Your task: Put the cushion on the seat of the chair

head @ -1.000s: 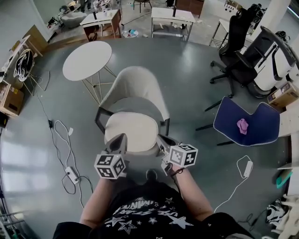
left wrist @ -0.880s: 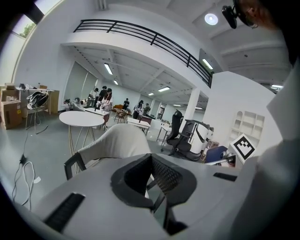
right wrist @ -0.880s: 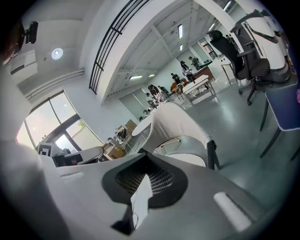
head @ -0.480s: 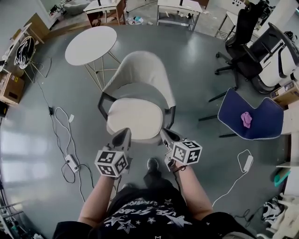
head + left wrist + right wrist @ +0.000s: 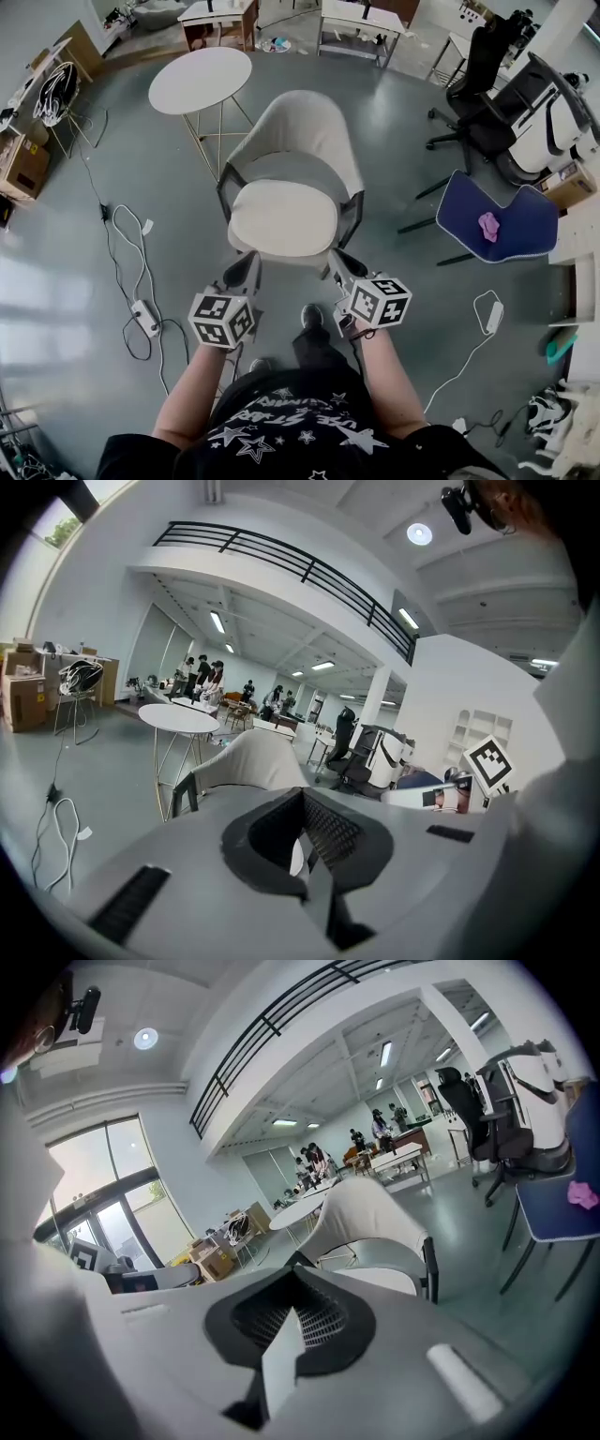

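Both grippers now sit drawn back from the chair's front edge, where a second ago their tips overlapped the cushion's near rim; a strip of grey floor (image 5: 169, 197) separates them from the seat.

Head view: the cream cushion (image 5: 283, 218) lies flat on the seat of the pale shell chair (image 5: 305, 131), square within the armrests. The left gripper (image 5: 246, 265) and right gripper (image 5: 336, 262) point at the seat's front corners, apart from it and from each other. A round white table (image 5: 200, 80) stands beyond the chair to the left. A blue chair (image 5: 511, 246) carrying a small pink object (image 5: 488, 226) stands well to the right. White cables (image 5: 127, 246) trail across the floor on the left.

Left gripper view: the two ribbed fingers (image 5: 328, 829) meet at their tips with nothing between them. The chair's back and the round table stand ahead.

Right gripper view: the fingers are pressed together and empty. The chair is ahead to the right, the cushion visible on its seat; the blue chair is at the far right edge.
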A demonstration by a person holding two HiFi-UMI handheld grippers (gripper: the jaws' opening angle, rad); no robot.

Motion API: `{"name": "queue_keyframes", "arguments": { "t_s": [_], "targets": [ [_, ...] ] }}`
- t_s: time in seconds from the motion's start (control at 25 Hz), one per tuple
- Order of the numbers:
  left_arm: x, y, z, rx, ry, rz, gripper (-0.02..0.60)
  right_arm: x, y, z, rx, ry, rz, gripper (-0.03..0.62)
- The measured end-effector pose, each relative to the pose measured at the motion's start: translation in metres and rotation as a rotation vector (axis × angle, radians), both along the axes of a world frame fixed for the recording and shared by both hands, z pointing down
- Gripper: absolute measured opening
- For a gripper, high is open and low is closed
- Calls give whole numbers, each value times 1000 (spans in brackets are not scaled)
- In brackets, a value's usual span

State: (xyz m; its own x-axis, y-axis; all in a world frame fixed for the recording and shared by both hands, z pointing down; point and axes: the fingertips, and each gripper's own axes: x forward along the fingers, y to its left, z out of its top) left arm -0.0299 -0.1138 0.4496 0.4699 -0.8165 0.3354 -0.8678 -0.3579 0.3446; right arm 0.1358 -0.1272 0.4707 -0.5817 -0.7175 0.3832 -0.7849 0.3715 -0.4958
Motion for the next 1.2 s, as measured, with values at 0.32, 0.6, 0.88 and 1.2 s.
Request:
{"name": "queue_keyframes", "arguments": {
  "t_s": [0.32,0.6,0.88,1.2],
  "targets": [
    [-21,54,-22,65,26,64,8,-29,67,-33,81,40,32,3],
    [-25,98,-40,121,29,143,8,-38,121,-49,123,46,98,3],
    [-43,140,-41,143,-3,187,8,-58,169,-43,139,109,118,3],
    [-54,162,-33,138,-2,211,8,-65,204,-43,157,171,144,3]
  ]
}}
